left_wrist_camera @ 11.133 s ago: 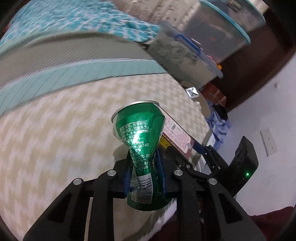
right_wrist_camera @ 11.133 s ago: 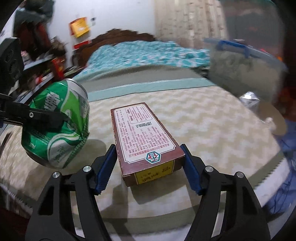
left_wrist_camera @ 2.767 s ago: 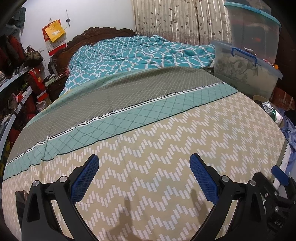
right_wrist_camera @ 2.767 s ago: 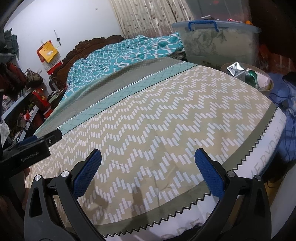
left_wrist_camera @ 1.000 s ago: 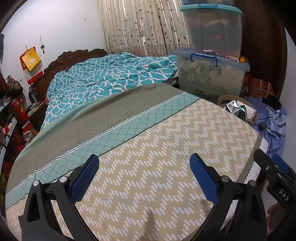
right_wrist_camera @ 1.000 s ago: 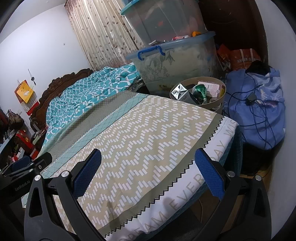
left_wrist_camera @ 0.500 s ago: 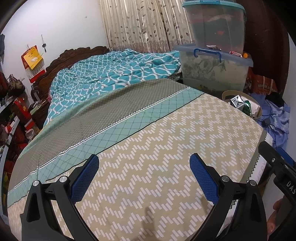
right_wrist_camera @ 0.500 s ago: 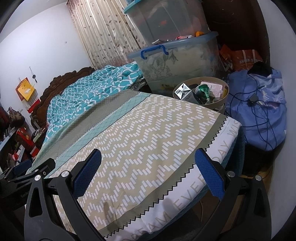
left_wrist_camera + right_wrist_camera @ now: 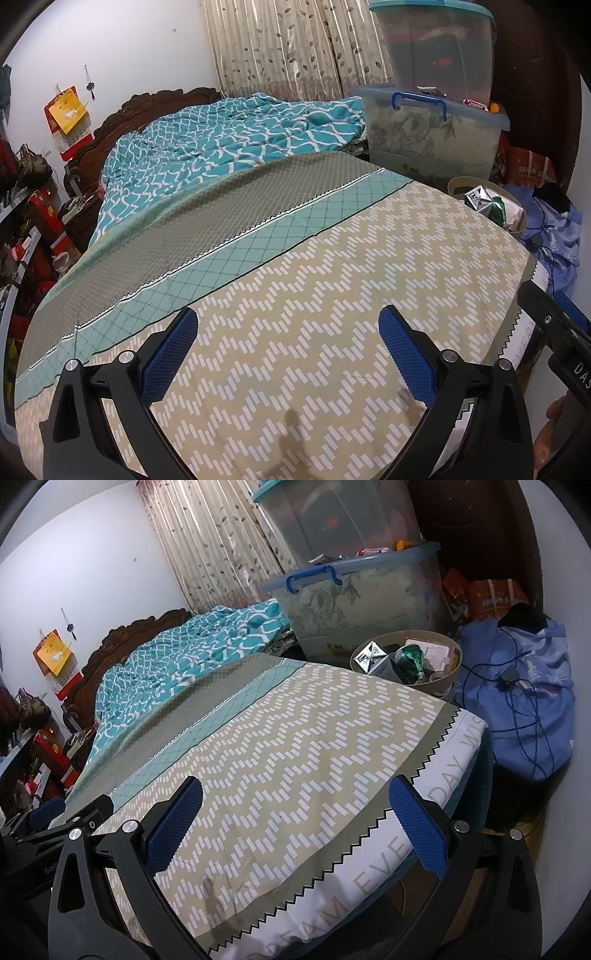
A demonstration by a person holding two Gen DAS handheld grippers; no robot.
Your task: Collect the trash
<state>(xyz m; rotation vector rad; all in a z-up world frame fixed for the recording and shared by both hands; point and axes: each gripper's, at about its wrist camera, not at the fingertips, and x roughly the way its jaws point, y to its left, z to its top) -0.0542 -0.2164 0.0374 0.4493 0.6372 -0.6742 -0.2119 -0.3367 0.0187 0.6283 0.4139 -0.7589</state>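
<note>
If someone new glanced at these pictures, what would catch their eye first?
Probably the bed with its zigzag cover, filling both views, with both open grippers, left and right, hanging empty over it. Next, the round bin past the bed's far corner, holding a green can and cartons.

I saw matt woven cloth on the beige zigzag bedsheet point(image 9: 295, 738), and glossy, crumpled metal on the green can point(image 9: 412, 657) in the far tan plastic bin point(image 9: 448, 681). The translucent storage tub point(image 9: 369, 598) looked smooth plastic; my gripper pads point(image 9: 173, 823) were blue and finely textured.
</note>
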